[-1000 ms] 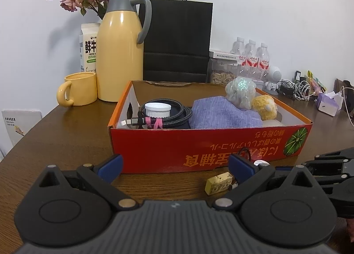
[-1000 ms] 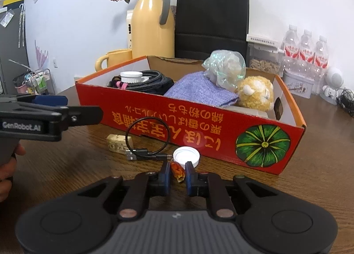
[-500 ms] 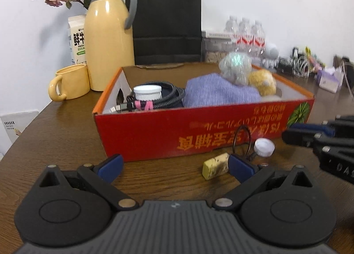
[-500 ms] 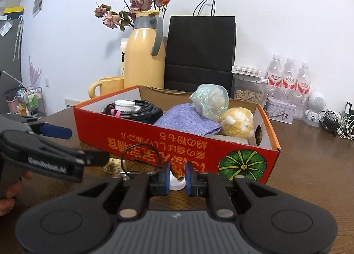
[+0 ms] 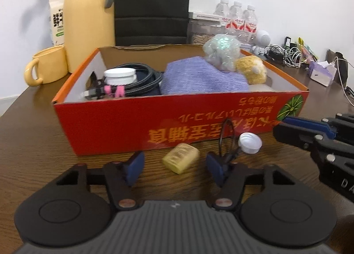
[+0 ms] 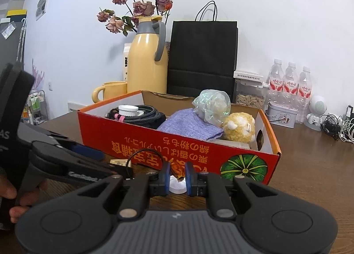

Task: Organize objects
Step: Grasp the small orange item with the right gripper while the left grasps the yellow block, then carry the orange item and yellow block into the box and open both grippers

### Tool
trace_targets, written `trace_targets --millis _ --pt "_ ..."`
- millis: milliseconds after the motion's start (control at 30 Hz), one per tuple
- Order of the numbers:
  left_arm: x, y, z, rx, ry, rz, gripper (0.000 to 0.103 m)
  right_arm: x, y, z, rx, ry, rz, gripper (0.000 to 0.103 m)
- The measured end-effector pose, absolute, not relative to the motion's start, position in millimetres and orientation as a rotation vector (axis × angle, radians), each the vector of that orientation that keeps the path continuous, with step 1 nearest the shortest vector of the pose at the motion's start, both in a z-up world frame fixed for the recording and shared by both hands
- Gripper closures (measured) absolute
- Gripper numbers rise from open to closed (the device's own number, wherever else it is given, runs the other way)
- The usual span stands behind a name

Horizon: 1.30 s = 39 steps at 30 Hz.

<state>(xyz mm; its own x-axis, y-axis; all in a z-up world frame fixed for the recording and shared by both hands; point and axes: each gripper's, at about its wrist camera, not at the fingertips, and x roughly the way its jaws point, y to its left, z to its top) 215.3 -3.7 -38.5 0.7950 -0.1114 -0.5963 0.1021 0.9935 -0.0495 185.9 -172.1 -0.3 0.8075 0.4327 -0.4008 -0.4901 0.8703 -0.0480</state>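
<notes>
A red cardboard box (image 5: 132,125) (image 6: 137,141) stands on the wooden table, holding a coiled black cable, a white jar, a purple cloth (image 5: 199,77), a bubble-wrap bundle and a yellow plush toy. In front of it lie a small yellow packet (image 5: 180,158), a looped black cable (image 5: 225,141) and a white cap (image 5: 250,142). My left gripper (image 5: 174,169) is open, its fingers either side of the yellow packet. My right gripper (image 6: 178,177) is shut on a small orange-brown item (image 6: 178,171), raised above the white cap (image 6: 177,185).
Behind the box stand a yellow thermos jug (image 5: 88,17), a yellow mug (image 5: 47,67), a black paper bag (image 6: 202,55), water bottles (image 6: 289,86), a tin and a tangle of cables (image 5: 285,55) at the right.
My left gripper moved forward and narrowed around the yellow packet. My right gripper rose with the small orange item still held.
</notes>
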Motion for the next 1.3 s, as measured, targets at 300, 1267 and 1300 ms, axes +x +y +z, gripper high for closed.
trace_targets --millis 300,1267,1300 --pt "211 -15 -36 0.003 0.609 -0.130 0.069 185 -172 0 -0.151 0.386 0.499 0.090" --pt "208 14 29 -0.072 0.363 0.001 0.069 206 -148 43 -0.132 0.262 0.522 0.090" --pt "211 14 32 -0.072 0.357 0.004 0.069 209 -146 45 -0.133 0.257 0.519 0.090"
